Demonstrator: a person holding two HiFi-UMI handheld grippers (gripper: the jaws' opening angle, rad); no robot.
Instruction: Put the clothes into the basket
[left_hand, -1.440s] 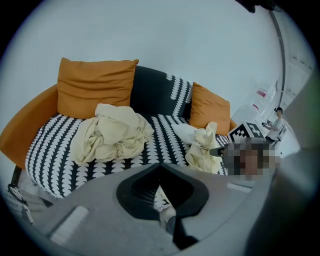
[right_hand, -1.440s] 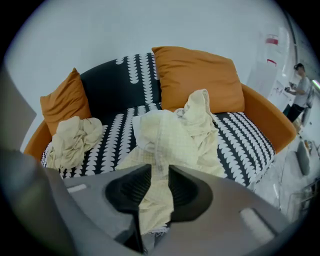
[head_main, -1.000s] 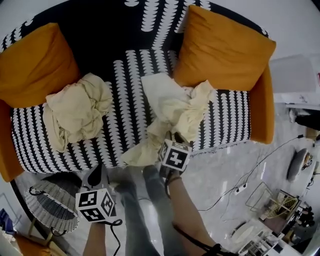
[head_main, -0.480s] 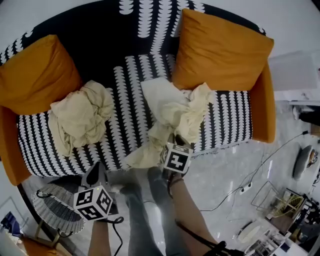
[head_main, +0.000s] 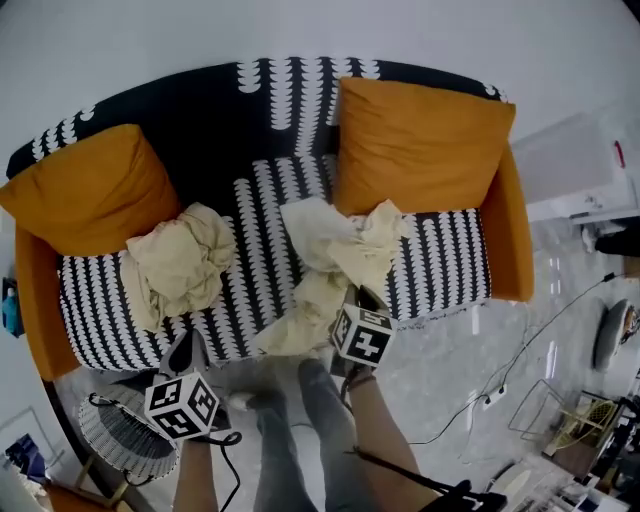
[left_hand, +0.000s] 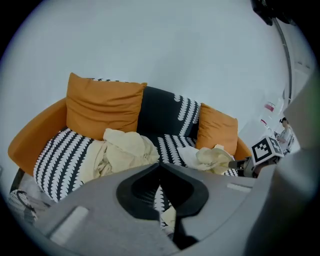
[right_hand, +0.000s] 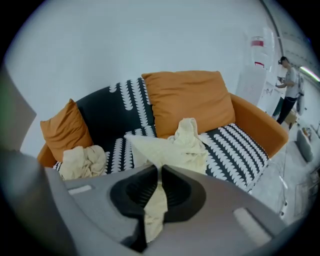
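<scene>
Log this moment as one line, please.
right tool: jaws just closed on crumpled cream cloth garment | left tool: shut, empty | white wire basket: on floor

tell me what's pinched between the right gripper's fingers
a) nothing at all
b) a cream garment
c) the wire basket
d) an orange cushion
b: in the right gripper view the right gripper has its fingers clamped on a strip of the cream garment, which runs from the sofa down between them; the fingers have just been closing on it.
</scene>
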